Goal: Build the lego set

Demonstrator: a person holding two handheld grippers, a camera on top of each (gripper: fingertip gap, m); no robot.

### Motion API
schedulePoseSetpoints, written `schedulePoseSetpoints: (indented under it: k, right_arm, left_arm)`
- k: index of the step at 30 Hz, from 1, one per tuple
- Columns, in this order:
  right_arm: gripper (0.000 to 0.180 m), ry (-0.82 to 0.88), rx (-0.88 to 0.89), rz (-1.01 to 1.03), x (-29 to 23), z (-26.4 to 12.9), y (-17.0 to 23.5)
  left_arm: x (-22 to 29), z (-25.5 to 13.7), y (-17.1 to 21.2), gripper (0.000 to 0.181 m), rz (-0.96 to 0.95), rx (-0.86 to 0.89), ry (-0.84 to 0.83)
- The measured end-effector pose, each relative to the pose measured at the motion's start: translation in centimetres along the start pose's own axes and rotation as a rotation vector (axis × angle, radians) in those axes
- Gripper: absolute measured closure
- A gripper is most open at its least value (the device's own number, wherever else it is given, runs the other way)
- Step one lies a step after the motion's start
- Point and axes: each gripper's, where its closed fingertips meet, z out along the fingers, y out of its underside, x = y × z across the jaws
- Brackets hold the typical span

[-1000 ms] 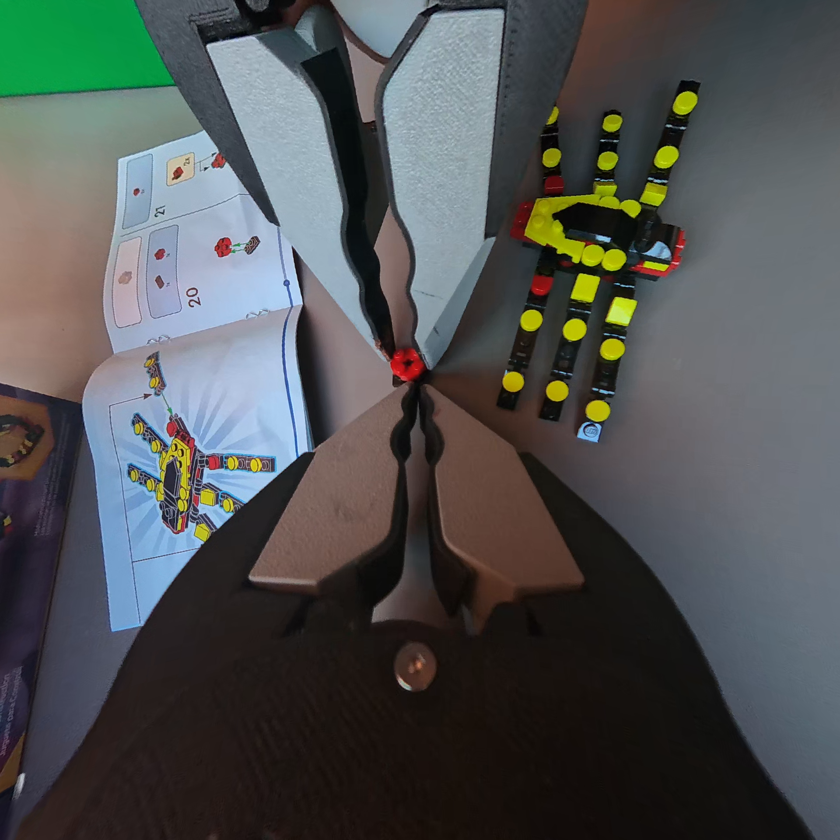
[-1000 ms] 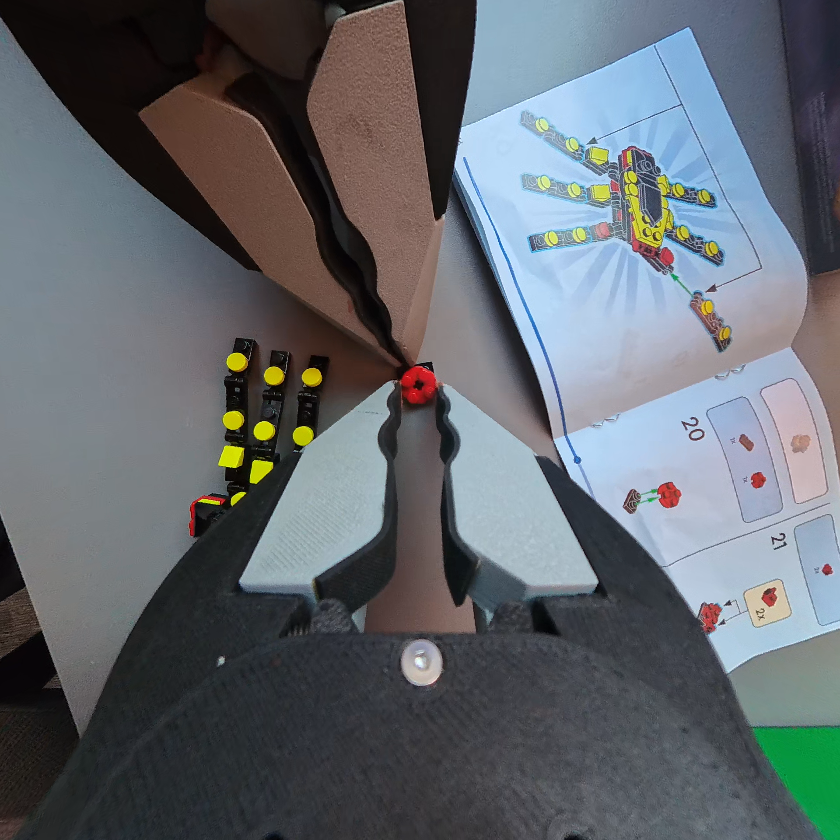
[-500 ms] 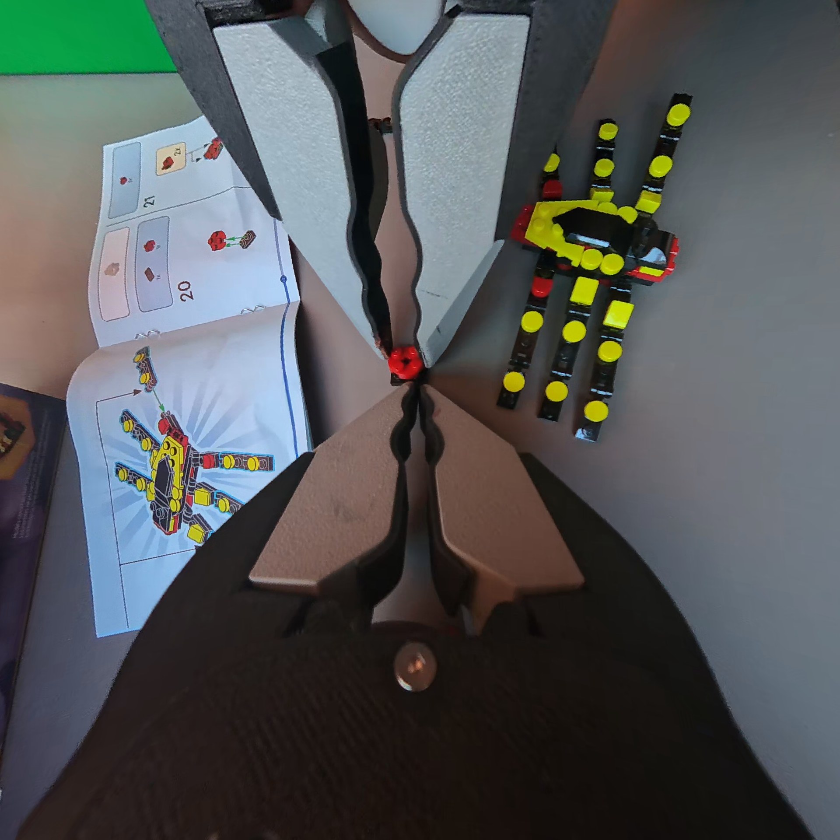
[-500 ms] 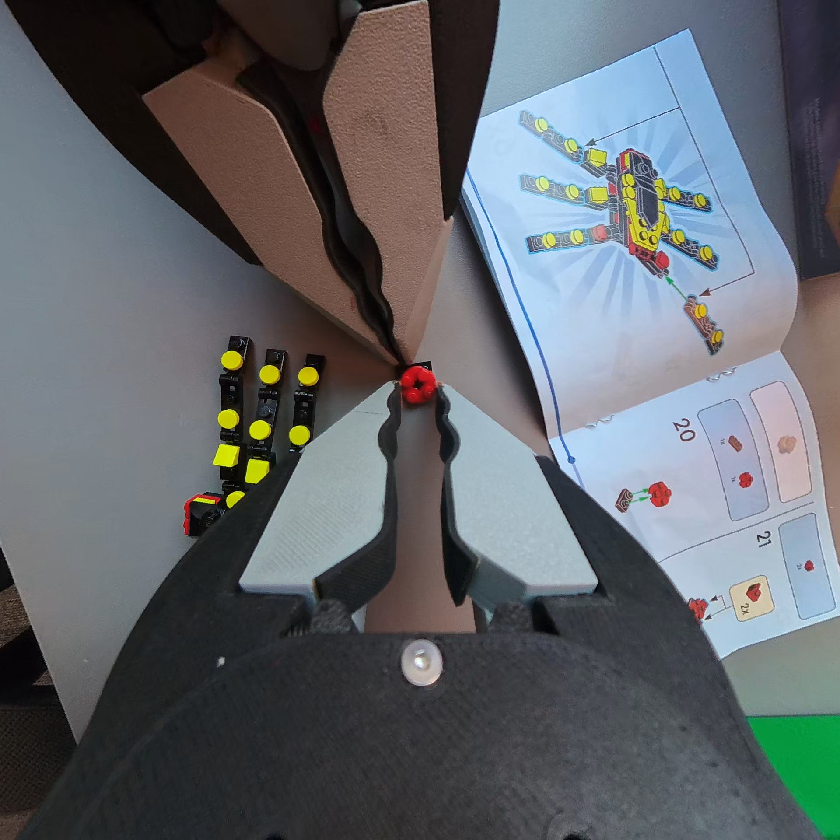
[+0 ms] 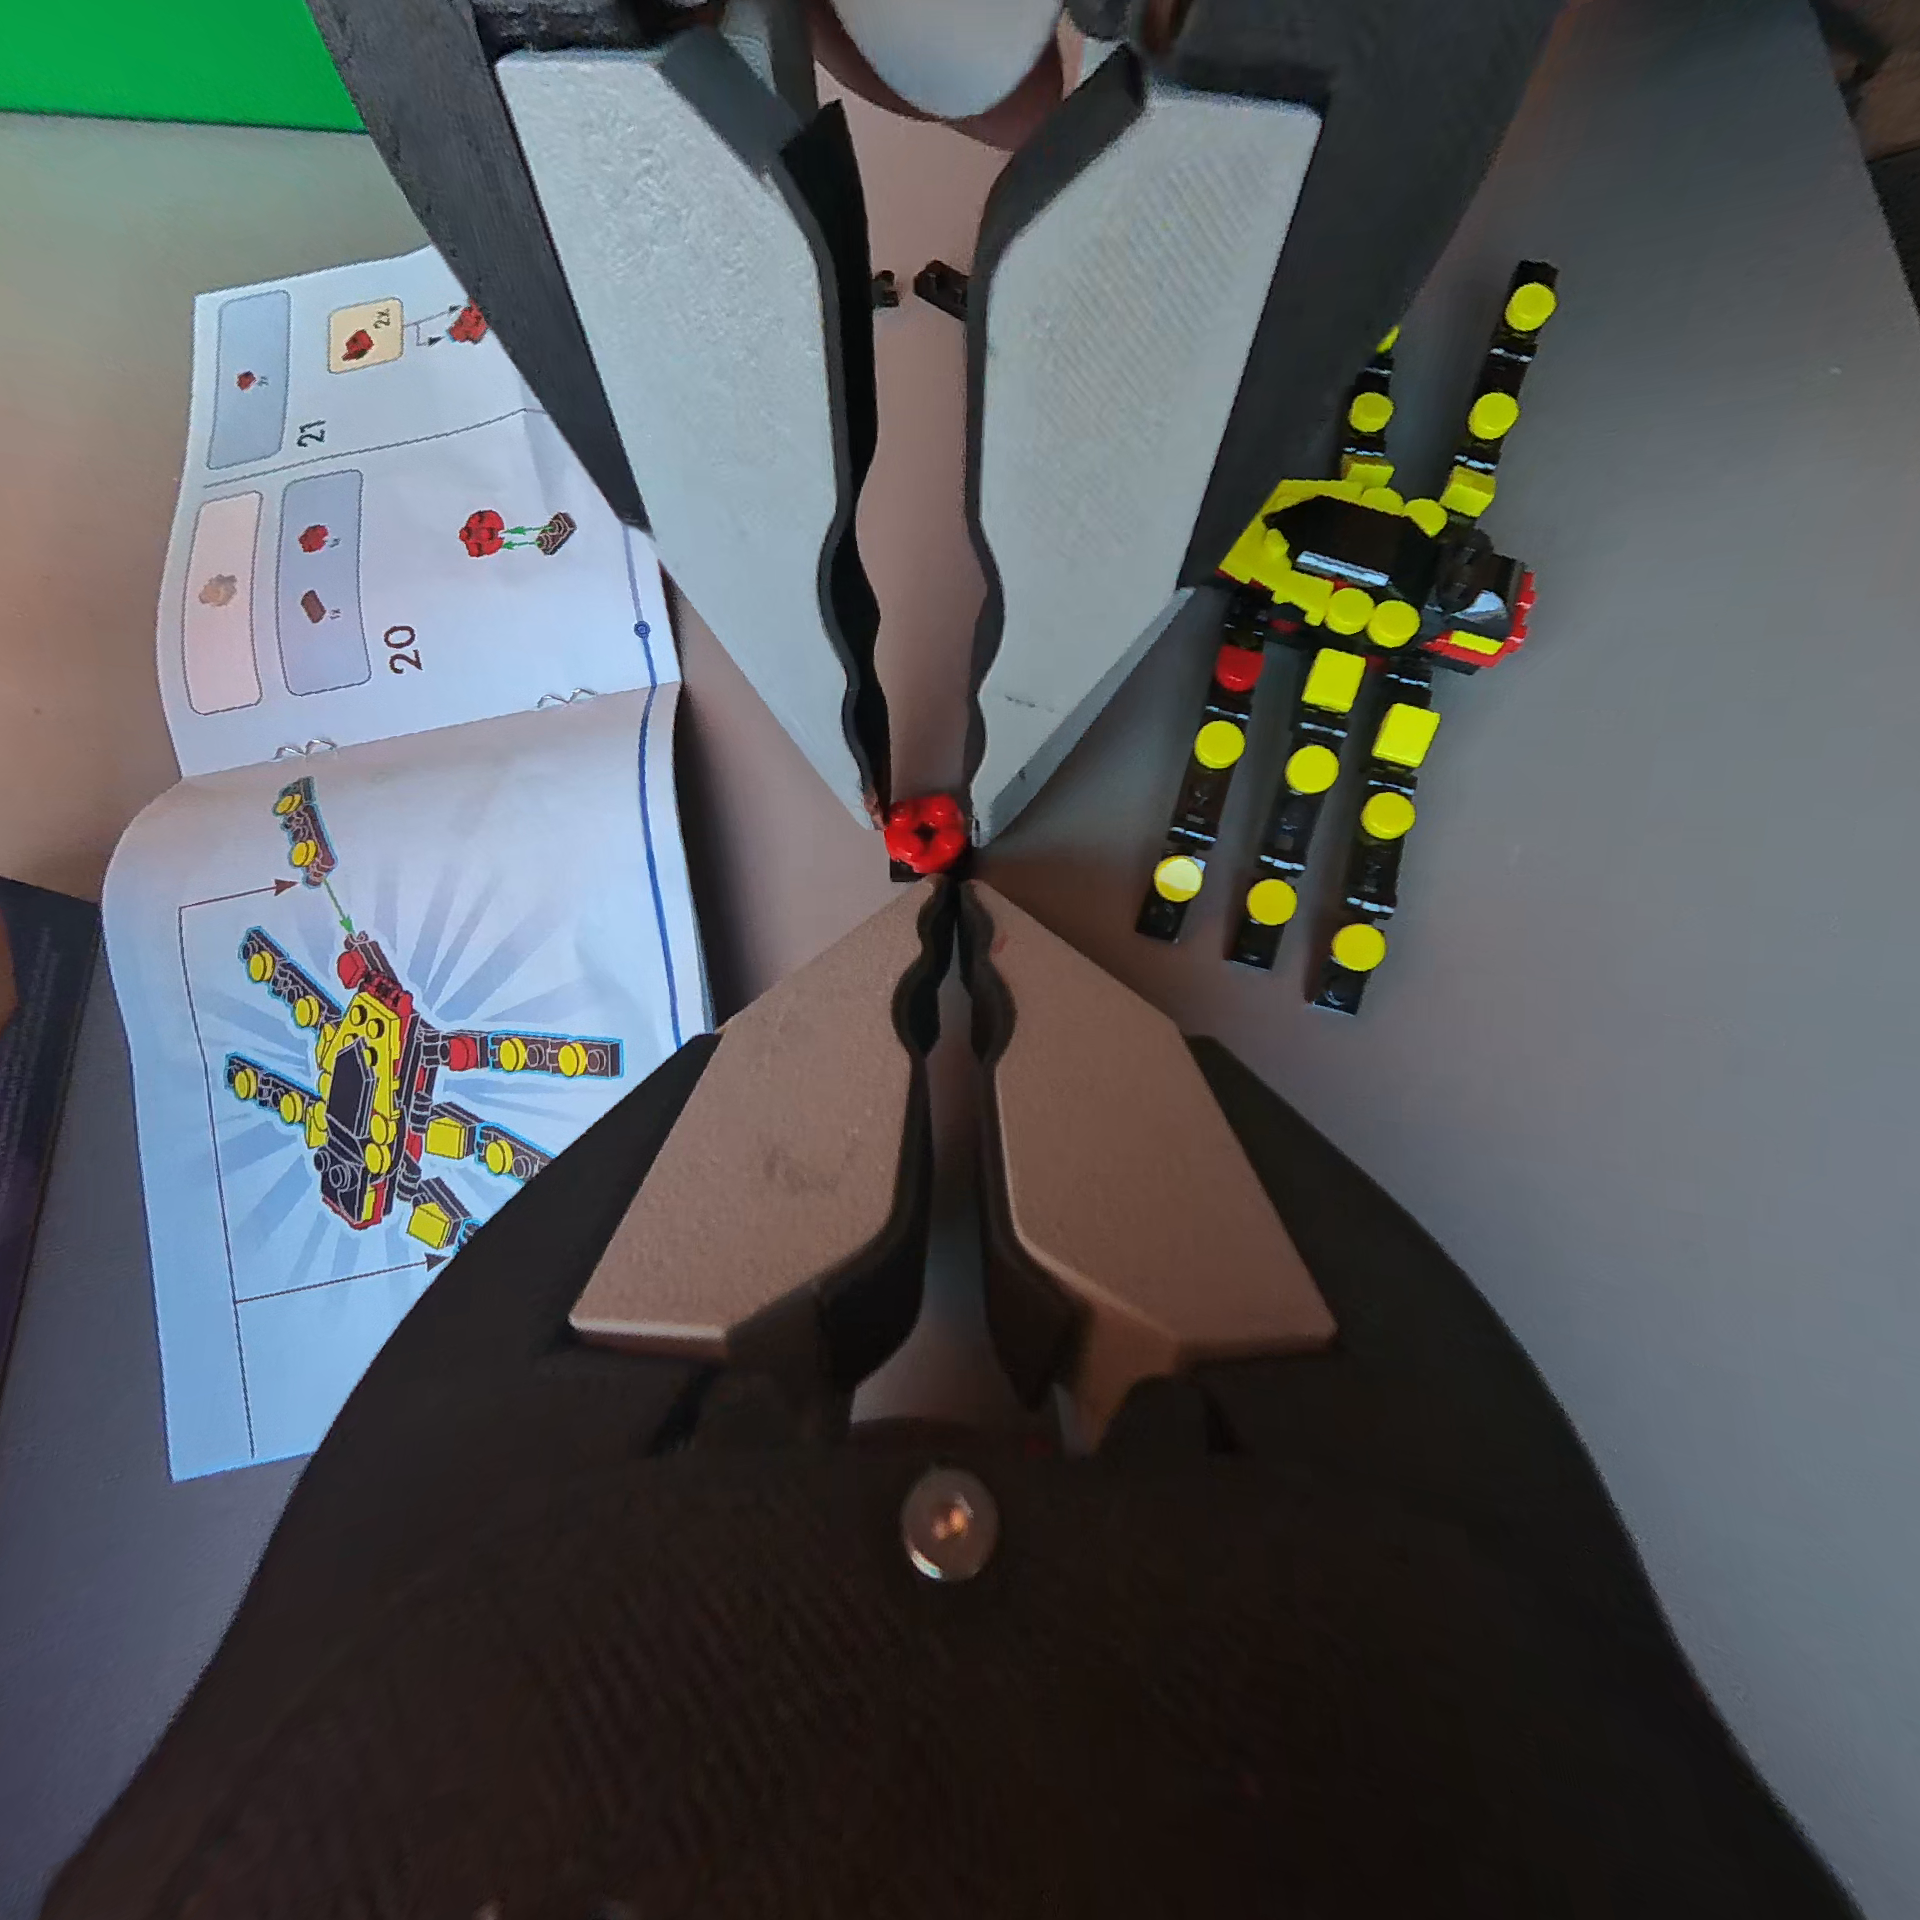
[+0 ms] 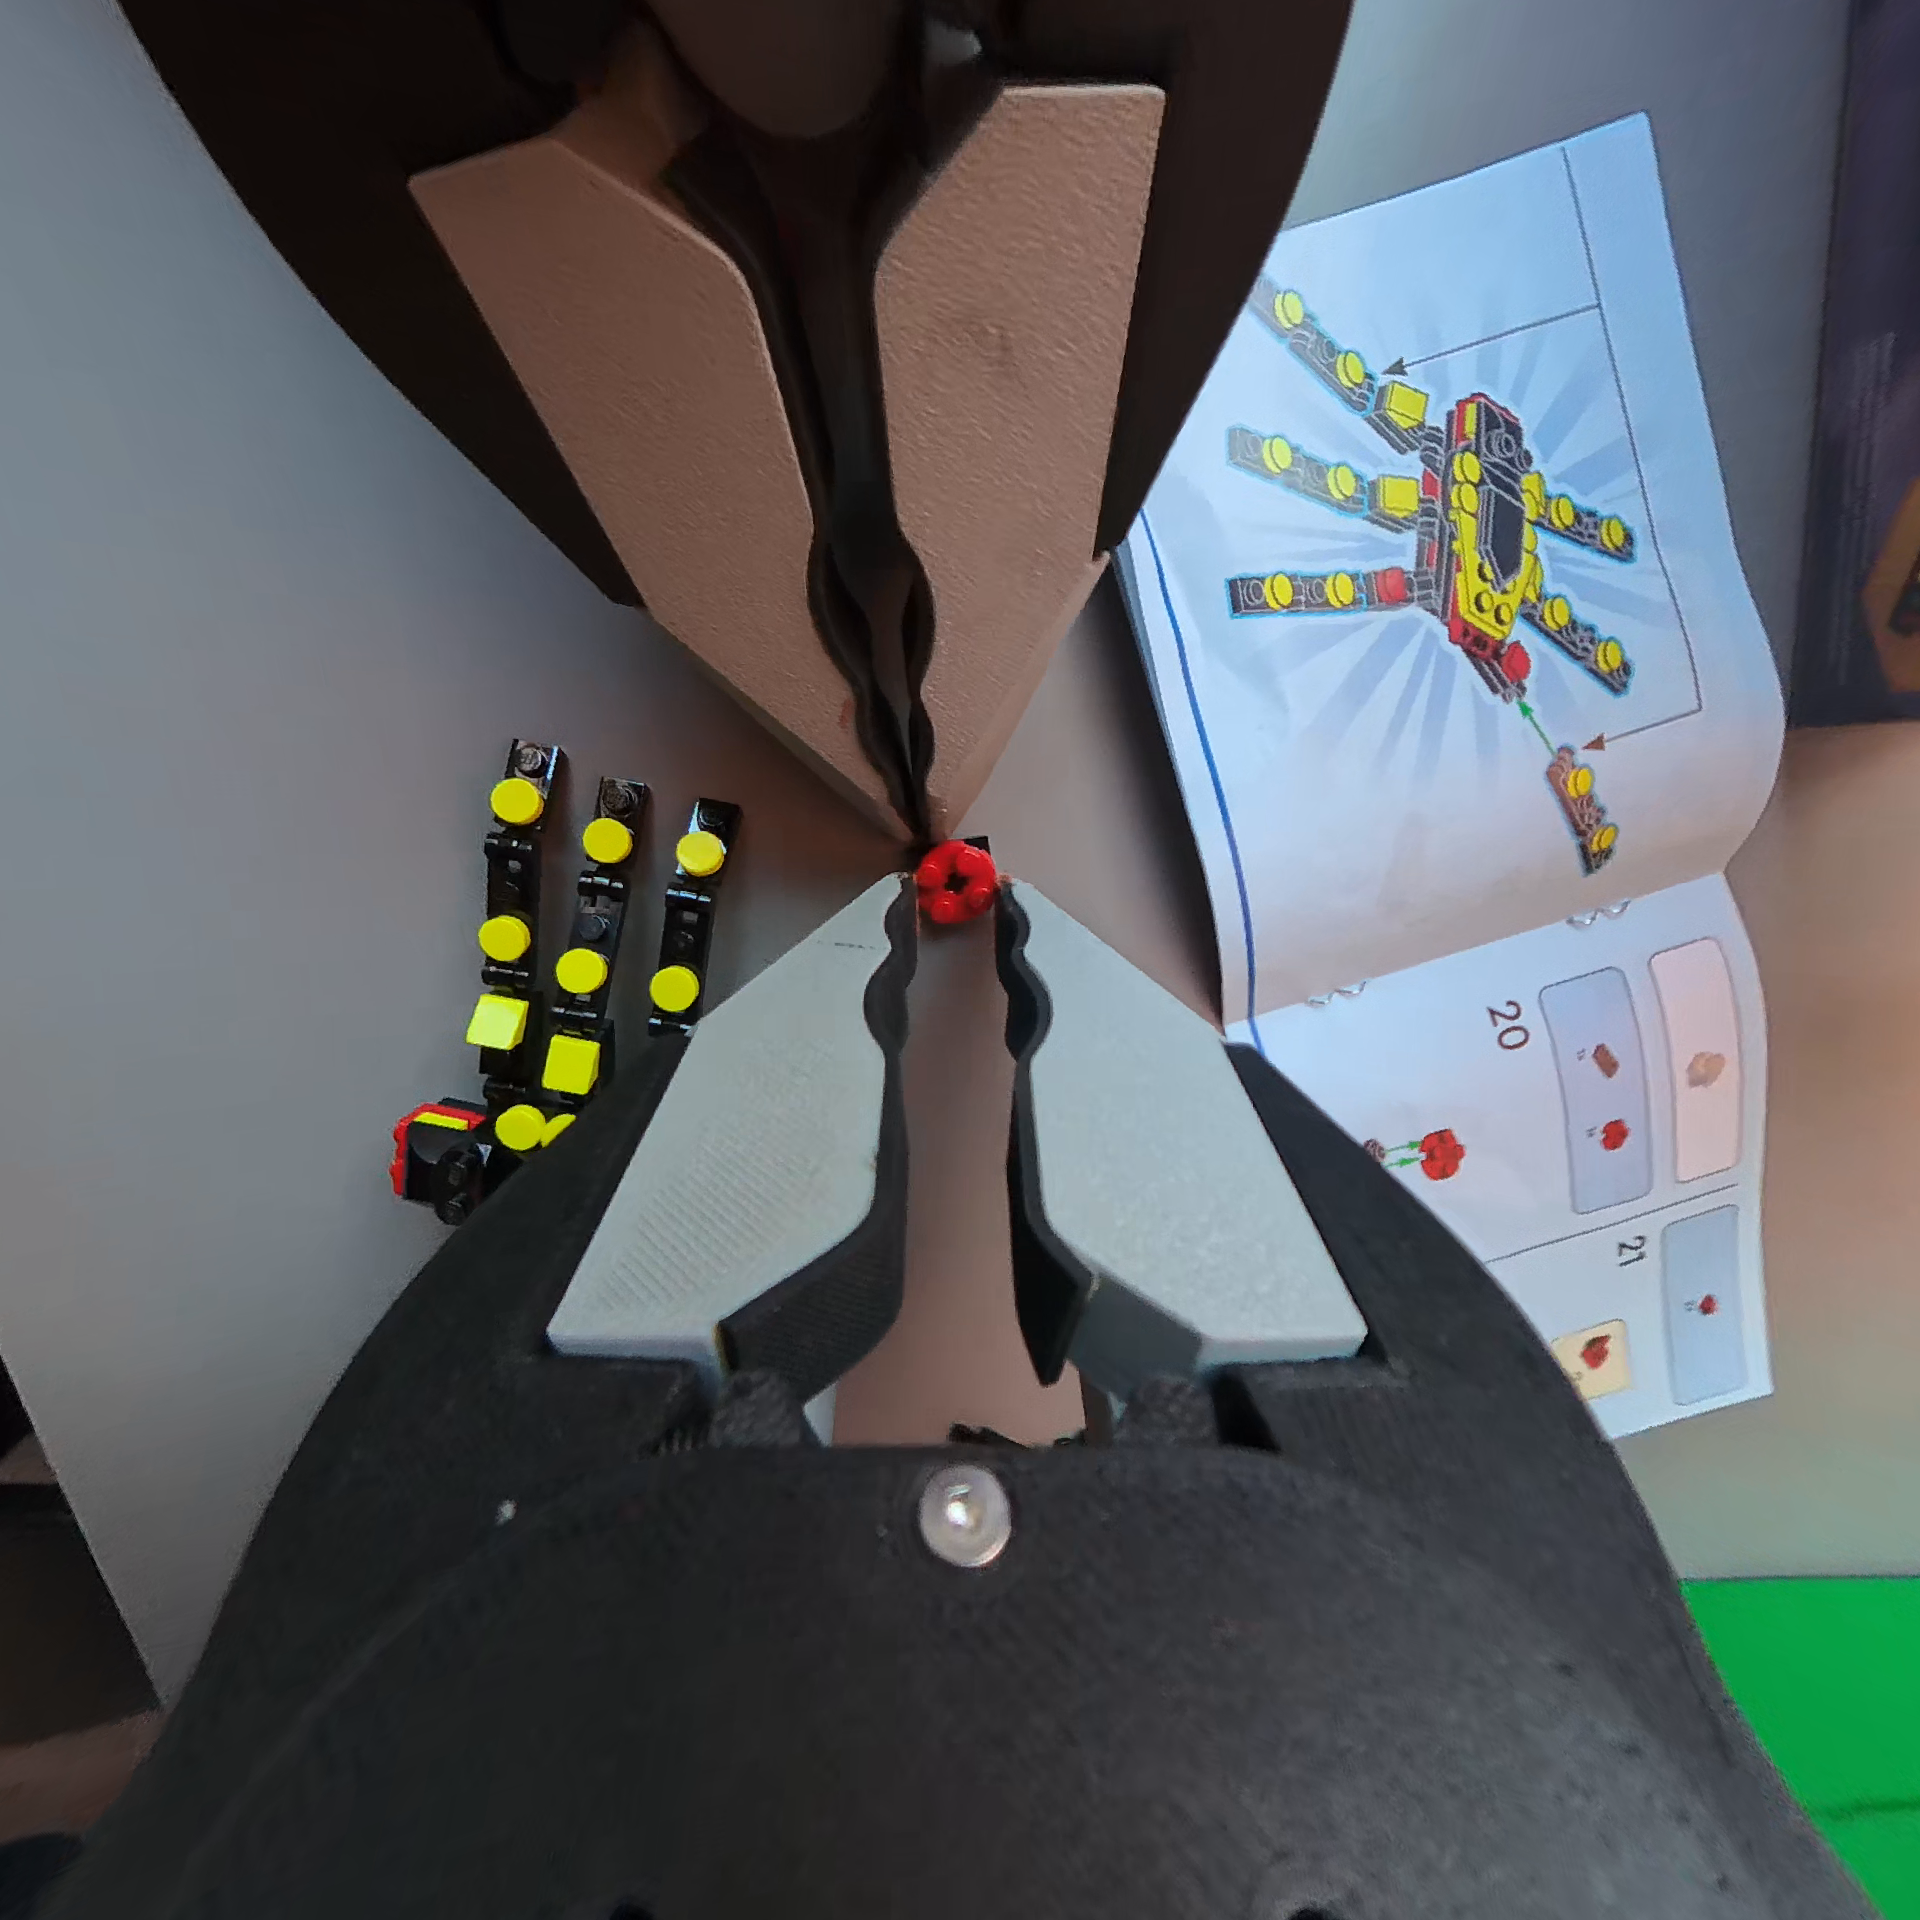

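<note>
The right gripper (image 5: 923, 821) has let its grey fingers (image 6: 790, 1091) spread a bit wider around the red round piece (image 6: 956, 883) than a second ago, and two small dark bricks (image 5: 940, 286) now peek through that gap.

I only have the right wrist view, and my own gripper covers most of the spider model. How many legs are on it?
Observer: In the left wrist view the spider model shows whole apart from one corner. Three legs point toward the left camera. At least two legs point away from it, and a finger of the right gripper hides where a third would be.
Operator: What does the body look like on top?
Observer: There are yellow plates around a black centre, with a red edge at the end away from your gripper. The model lies flat on the grey table.
</note>
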Motion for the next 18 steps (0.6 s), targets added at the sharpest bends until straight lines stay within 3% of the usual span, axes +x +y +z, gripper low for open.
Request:
schedulePoseSetpoints:
  k: [1, 18]
  right_arm:
    - [0.168, -0.005, 0.000, -0.002, 0.05, 0.01, 0.00]
    - [0.168, -0.050, 0.008, 0.037, -0.11, 0.21, -0.05]
  left_arm:
    - [-0.06, -0.01, 0.03, 0.181, -0.005, -0.001, -0.002]
    - [-0.82, -0.15, 0.19, 0.181, -0.026, -0.006, -0.051]
